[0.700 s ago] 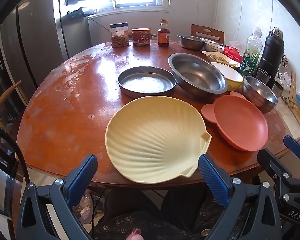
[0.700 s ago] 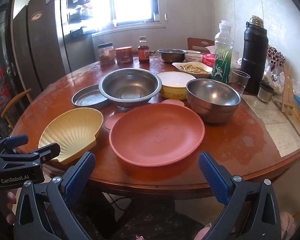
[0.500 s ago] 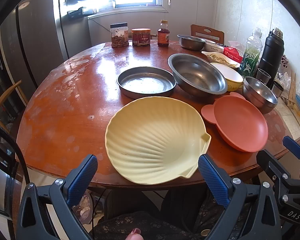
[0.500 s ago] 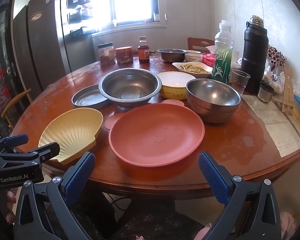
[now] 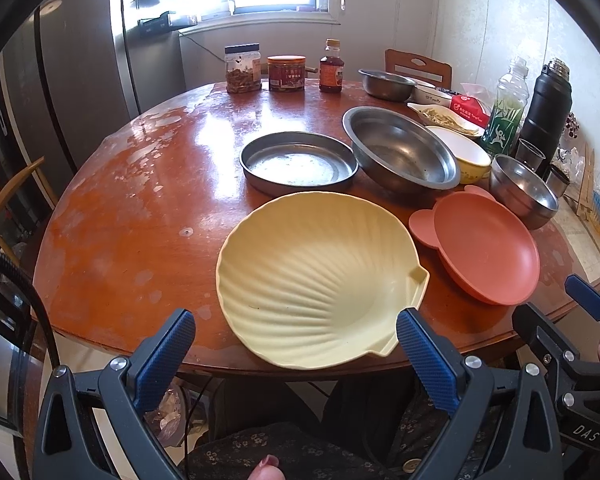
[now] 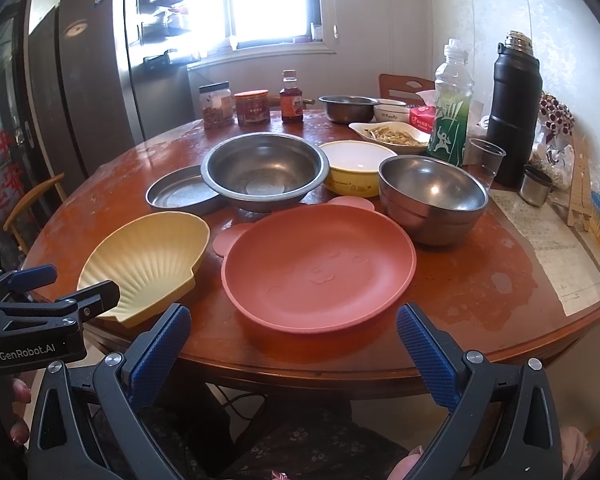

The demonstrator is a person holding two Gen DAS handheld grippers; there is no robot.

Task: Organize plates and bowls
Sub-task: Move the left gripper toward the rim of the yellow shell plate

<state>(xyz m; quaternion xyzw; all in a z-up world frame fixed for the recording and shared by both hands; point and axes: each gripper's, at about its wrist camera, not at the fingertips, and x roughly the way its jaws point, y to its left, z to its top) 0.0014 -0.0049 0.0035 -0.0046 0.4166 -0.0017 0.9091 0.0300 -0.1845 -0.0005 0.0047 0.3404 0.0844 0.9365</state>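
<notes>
My left gripper [image 5: 294,344] gapes fully wide, gripping nothing; the yellow shell plate [image 5: 320,280] lies at twelve o'clock, its near rim between the pads. My right gripper [image 6: 294,340] likewise, empty, pink bear plate [image 6: 318,268] at twelve.

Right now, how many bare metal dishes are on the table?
4: a flat metal pan, a wide metal basin beside it, a deep steel bowl at the right, a small steel bowl at the back. Others may be hidden.

yellow shell plate [image 5: 320,288] front edge | pink bear plate [image 6: 318,268] beside, upright
</notes>
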